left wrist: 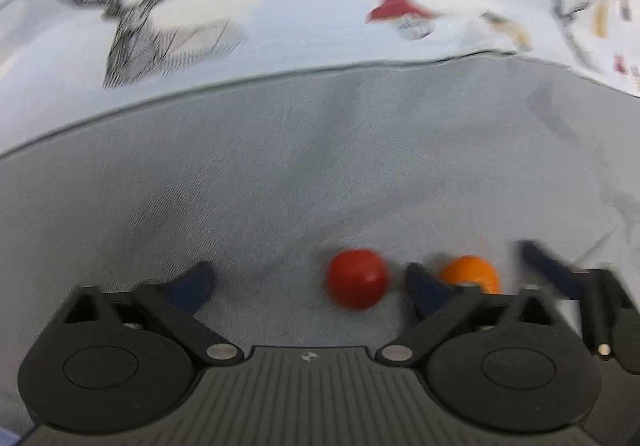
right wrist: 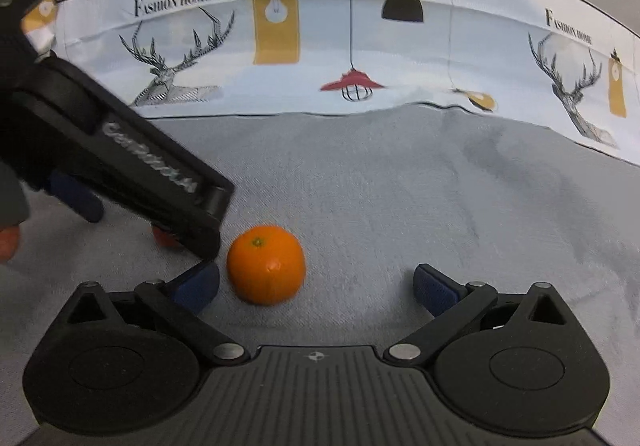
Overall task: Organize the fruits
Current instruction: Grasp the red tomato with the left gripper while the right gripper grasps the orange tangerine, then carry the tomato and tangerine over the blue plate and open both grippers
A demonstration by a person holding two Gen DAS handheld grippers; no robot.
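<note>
A small red fruit (left wrist: 357, 278) lies on the grey cloth between the open fingers of my left gripper (left wrist: 310, 284), nearer the right finger. An orange (right wrist: 266, 270) lies between the open fingers of my right gripper (right wrist: 316, 288), close to its left finger. In the left wrist view the orange (left wrist: 472, 272) sits just right of my left gripper's right finger, with the right gripper's finger (left wrist: 548, 266) beyond it. In the right wrist view the left gripper (right wrist: 120, 165) reaches in from the left and hides most of the red fruit (right wrist: 162, 238).
The fruits lie on a grey cloth (right wrist: 380, 185). Behind it a white printed cloth (right wrist: 320, 45) with deer and lamp drawings rises at the back. A second reddish object (right wrist: 8, 242) shows at the far left edge of the right wrist view.
</note>
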